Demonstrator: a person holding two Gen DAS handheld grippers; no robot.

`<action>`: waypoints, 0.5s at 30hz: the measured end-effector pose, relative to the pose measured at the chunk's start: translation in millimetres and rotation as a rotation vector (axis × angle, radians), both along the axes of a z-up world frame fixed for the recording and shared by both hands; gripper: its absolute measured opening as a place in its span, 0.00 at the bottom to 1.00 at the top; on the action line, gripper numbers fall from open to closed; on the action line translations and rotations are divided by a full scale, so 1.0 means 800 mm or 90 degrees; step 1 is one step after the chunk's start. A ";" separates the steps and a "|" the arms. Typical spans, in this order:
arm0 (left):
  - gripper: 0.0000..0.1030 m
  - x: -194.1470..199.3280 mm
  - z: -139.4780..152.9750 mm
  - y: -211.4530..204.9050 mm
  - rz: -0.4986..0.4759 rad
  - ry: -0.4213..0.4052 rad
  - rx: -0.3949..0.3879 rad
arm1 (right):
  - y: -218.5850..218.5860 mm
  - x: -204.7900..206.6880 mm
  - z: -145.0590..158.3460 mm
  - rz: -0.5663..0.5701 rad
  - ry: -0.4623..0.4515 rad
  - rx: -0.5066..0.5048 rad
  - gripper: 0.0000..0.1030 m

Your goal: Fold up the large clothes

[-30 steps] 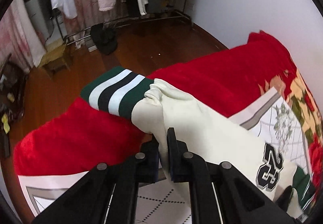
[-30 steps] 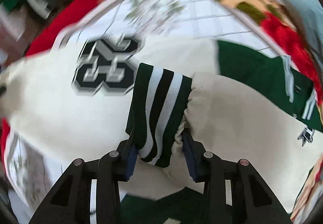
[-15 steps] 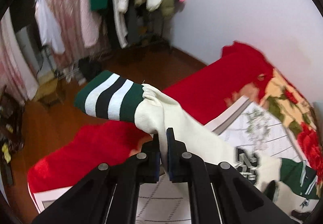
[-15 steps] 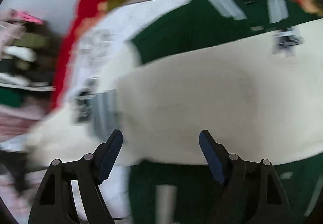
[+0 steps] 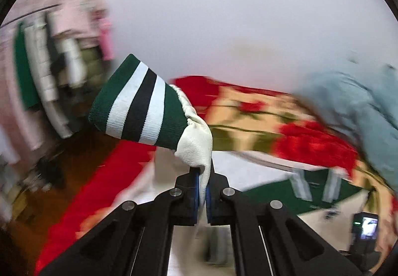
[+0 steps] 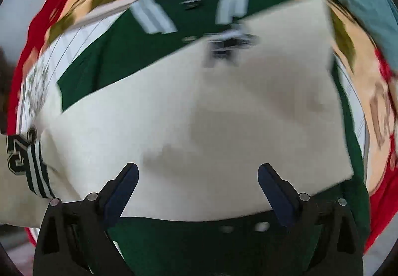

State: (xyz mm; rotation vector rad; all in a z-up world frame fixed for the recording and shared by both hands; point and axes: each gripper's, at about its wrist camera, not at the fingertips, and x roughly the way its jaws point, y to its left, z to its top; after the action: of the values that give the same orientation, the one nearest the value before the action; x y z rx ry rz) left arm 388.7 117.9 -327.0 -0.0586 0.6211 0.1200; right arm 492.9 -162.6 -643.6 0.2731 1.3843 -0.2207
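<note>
A green and cream varsity jacket lies on the bed. My left gripper is shut on its cream sleeve, held in the air with the green, white and black striped cuff sticking up and left. In the right wrist view the other cream sleeve lies folded across the green jacket body. Its striped cuff and a "23" patch are at the left edge. My right gripper is open and empty just above that sleeve.
The bed has a red blanket with a floral border and a white patterned centre. A light blue pillow sits at the right. Hanging clothes and a wooden floor are to the left. A small device lies at the lower right.
My left gripper has lifted the sleeve and swung it right, towards the jacket body. My right gripper let go of the other cuff, opened, and drew back over the folded sleeve.
</note>
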 end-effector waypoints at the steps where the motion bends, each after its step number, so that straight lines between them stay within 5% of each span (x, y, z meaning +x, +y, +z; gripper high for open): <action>1: 0.01 0.005 -0.003 -0.027 -0.030 0.007 -0.008 | -0.024 -0.006 0.000 -0.019 0.001 0.004 0.95; 5: 0.01 0.022 -0.035 -0.173 -0.186 0.060 -0.062 | -0.124 -0.048 0.002 -0.087 0.008 0.001 0.95; 10: 0.02 0.024 -0.096 -0.329 -0.327 0.137 -0.063 | -0.245 -0.098 -0.001 -0.178 0.020 -0.014 0.95; 15: 0.07 0.025 -0.190 -0.423 -0.398 0.301 -0.019 | -0.329 -0.146 -0.006 -0.226 0.034 0.000 0.95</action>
State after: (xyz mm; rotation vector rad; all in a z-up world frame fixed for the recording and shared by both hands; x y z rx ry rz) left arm 408.7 -220.8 -478.7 0.1407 1.0861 -0.4950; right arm 376.2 -426.0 -648.5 0.5161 1.3818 -0.5255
